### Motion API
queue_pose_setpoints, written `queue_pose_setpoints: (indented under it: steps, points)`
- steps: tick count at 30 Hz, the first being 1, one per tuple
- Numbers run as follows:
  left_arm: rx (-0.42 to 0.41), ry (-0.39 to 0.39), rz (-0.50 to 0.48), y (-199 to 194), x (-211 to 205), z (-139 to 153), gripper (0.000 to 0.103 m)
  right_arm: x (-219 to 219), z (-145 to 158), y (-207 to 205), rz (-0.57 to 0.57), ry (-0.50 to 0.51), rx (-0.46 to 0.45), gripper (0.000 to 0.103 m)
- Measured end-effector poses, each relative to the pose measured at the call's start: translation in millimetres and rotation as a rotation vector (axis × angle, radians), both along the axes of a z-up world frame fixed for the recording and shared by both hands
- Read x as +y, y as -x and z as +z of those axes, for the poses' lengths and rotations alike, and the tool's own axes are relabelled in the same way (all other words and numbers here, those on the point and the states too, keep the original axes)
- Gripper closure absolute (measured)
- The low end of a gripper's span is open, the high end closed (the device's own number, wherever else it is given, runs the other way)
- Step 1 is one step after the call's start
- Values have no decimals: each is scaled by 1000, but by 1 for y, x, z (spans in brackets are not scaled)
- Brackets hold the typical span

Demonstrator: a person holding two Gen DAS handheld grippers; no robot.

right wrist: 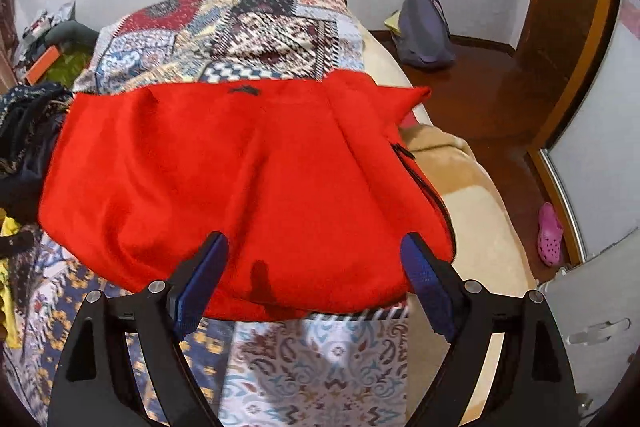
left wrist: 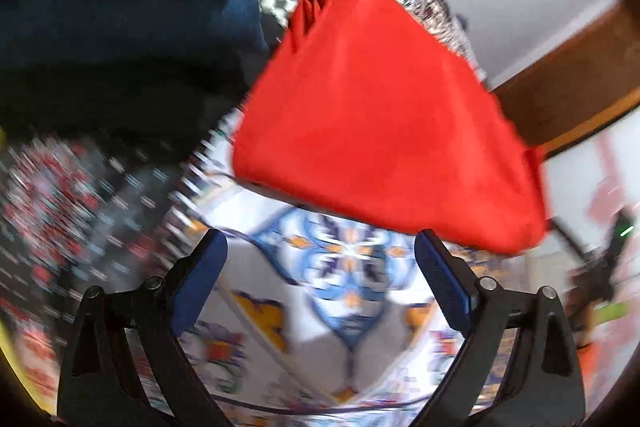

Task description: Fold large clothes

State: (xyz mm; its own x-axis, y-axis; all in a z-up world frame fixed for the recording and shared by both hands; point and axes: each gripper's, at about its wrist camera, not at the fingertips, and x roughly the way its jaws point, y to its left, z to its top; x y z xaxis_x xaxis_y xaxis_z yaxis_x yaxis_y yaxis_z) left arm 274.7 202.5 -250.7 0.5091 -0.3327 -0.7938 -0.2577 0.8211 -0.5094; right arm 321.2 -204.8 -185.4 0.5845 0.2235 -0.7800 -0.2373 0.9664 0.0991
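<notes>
Left wrist view: showed the left gripper [left wrist: 320, 259] spread wide and empty at lower centre, over the patchwork-patterned bedspread [left wrist: 344, 291]. Blurred. Placed the bright red soft fabric garment [left wrist: 384, 131], folded into a slab, at centre right, beyond the fingertips.

Right wrist view: showed the right gripper [right wrist: 316, 263] likewise wide, gripping nothing, its tips over the near hem of the red garment [right wrist: 240, 171], which filled mid-frame on the bedspread [right wrist: 316, 355]. Judged light, limp, prone to sag and slip; best pinched at hem corners or a folded edge.
</notes>
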Motion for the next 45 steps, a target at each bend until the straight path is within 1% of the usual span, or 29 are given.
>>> queue_pose_setpoints:
  steps: [2,3,4,8,11,13,16,19,20,21,22,23,24,26,29,30,31,32,35,37,38,41,43,45]
  points:
    - [-15,98,15,0,2,-6,9,6,2,-1,13,-7,-9,17]
    - [-22,138,20,0,2,-8,12,10,3,-1,22,-15,-13,17]
    - [-31,194,27,-2,3,-12,13,13,3,-1,28,-20,-14,17]
    - [-81,243,33,-15,3,-17,13,25,1,-1,51,-40,-12,17]
    - [-112,285,81,-25,9,-26,13,33,-1,-2,64,-46,-8,17]
    - [-131,265,109,-35,9,-30,13,38,-2,-4,65,-51,-6,17]
    - [-150,198,147,-51,4,-28,13,42,-5,-8,58,-70,5,17]
    - [-140,120,167,-62,-6,-23,13,45,-7,-12,49,-94,18,17]
    - [-138,83,168,-68,-14,-20,23,46,-8,-13,47,-100,23,17]
    - [-132,27,169,-74,-20,-16,39,47,-9,-14,46,-105,27,17]
    - [-125,-12,169,-75,-24,-14,46,47,-9,-14,45,-106,30,17]
    - [-131,-45,169,-79,-28,-10,59,48,-10,-14,44,-107,33,17]
    - [-143,-63,170,-81,-31,-5,74,48,-10,-14,44,-106,35,17]
    - [-160,-93,171,-82,-35,3,88,48,-8,-14,42,-102,36,17]
    - [-196,-130,178,-82,-41,24,91,47,-3,-13,38,-100,34,17]
    - [-225,-127,180,-78,-39,34,93,47,0,-12,36,-99,33,17]
    - [-249,-121,180,-89,-34,42,94,48,2,-13,33,-98,32,17]
    - [-279,-116,178,-87,-33,52,96,49,5,-14,33,-96,30,17]
    - [-379,-98,146,-73,-38,96,98,55,15,-16,38,-92,17,17]
    - [-435,-108,135,-63,-41,123,101,65,21,-19,55,-109,22,17]
    - [-467,-125,136,-56,-42,138,102,71,23,-21,61,-121,28,17]
    - [-534,-146,144,-41,-42,169,102,96,22,-25,83,-160,51,17]
    - [-558,-158,155,-33,-39,182,102,122,16,-26,125,-184,87,17]
    - [-566,-193,164,-27,-36,192,102,155,5,-25,184,-189,127,17]
